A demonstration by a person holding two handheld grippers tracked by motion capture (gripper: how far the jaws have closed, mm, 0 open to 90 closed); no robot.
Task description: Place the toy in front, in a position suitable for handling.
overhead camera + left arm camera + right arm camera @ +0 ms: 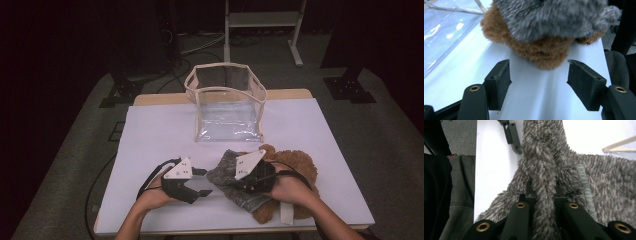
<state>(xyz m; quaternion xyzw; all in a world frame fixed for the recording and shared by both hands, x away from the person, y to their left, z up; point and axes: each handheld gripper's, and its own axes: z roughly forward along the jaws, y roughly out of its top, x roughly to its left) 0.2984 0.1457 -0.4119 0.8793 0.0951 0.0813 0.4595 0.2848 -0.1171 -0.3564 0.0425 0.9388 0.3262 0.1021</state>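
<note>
Our right gripper (543, 195) pinches a fold of the grey fleece cloth (232, 176), which lies at three o'clock from our open, empty left gripper (202, 182), atop the brown plush (295, 165).

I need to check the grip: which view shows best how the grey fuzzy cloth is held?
The right gripper view: the right claw is shut on a bunched fold of the grey fuzzy cloth. The high view shows the cloth spread beside that claw on the brown plush. The left gripper view shows its blurred edge.
</note>
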